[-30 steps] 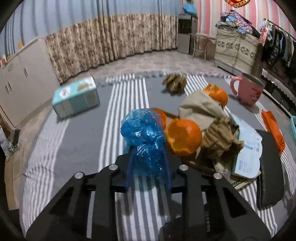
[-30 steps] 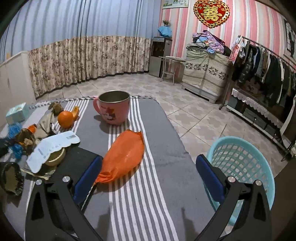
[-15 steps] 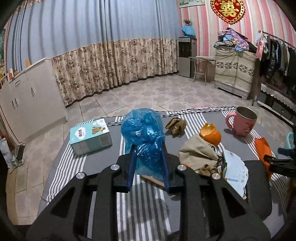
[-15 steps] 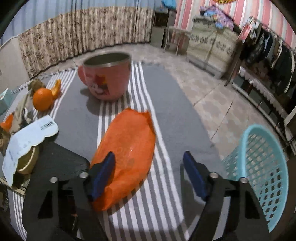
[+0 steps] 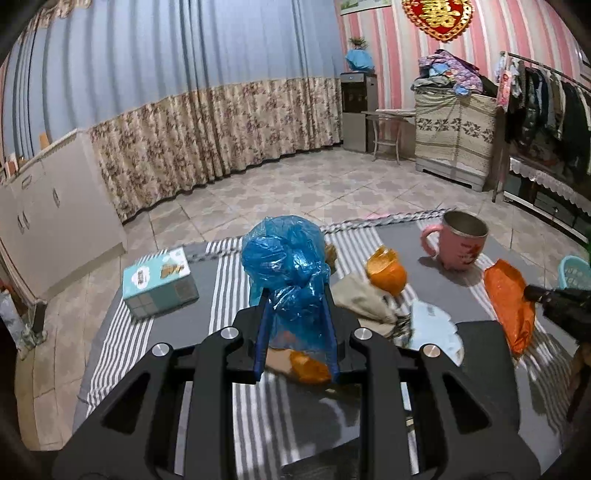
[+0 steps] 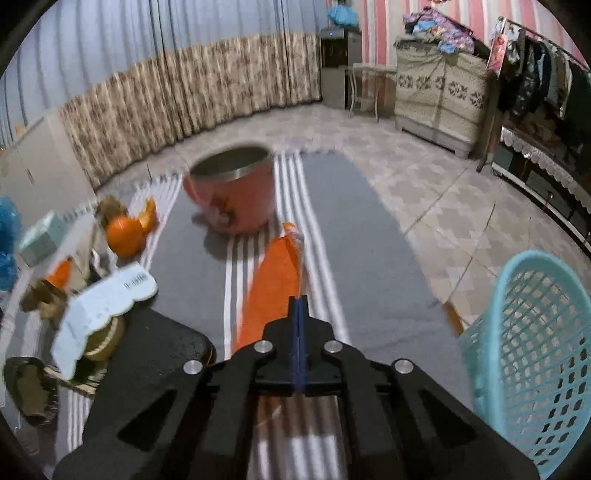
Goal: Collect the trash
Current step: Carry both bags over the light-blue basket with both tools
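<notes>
Right wrist view shows the right gripper [image 6: 298, 301], its jaws clenched on the near end of the flat orange plastic bag [image 6: 273, 284], whose long axis runs straight ahead toward the pink mug [image 6: 232, 192], the turquoise mesh basket [image 6: 532, 354] to the jaws' right, while the left gripper [image 5: 295, 314] grasps the crumpled blue plastic bag [image 5: 286, 258].

A red double-happiness emblem [image 5: 437, 16] hangs on the pink striped wall. Below it, on the table, a white slip [image 6: 99, 306] carries a barcode with print too blurred to read; the tissue box [image 5: 159, 282] graphics are illegible too.
</notes>
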A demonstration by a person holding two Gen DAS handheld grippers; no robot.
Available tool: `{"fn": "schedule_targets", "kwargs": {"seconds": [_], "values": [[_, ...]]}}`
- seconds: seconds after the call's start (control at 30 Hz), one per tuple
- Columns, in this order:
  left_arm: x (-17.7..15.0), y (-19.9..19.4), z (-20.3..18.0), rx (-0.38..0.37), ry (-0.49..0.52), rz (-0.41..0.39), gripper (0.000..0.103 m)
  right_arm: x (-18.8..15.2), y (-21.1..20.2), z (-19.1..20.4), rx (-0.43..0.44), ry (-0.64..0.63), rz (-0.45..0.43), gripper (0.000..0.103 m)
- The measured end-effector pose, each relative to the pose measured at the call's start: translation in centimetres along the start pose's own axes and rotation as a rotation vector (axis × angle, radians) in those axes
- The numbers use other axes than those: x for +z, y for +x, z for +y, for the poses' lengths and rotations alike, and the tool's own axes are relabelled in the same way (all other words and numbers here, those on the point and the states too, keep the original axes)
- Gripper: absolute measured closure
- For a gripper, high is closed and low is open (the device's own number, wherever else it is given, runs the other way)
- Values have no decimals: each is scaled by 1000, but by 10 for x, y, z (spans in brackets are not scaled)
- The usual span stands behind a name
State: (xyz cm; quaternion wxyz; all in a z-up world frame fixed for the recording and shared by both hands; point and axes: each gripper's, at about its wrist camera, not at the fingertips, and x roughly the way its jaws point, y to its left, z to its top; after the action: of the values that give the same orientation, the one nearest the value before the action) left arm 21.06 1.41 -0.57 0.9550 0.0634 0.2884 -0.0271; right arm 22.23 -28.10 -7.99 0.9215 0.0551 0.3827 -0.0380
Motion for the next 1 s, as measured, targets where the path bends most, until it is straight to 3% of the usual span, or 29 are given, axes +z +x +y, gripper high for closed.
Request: {"fn": "schedule_targets", "kwargs": {"seconds": [0.3,0.6,0.83,1.0], "values": [[16,-20,-62,-74,31,-27,80,10,-68,-62,-27,32,-115,103],[11,-35,-158,-199,109,-50,80,-8,-133,-161,-180,89,-201,102],[6,-44,-231,-290,157,-53,79,-21,-137,-213,-229,165,-206,103],[3,-43,-279,-352,185,-50,79,-31,-126,-236,-218,207,-183,103]]}}
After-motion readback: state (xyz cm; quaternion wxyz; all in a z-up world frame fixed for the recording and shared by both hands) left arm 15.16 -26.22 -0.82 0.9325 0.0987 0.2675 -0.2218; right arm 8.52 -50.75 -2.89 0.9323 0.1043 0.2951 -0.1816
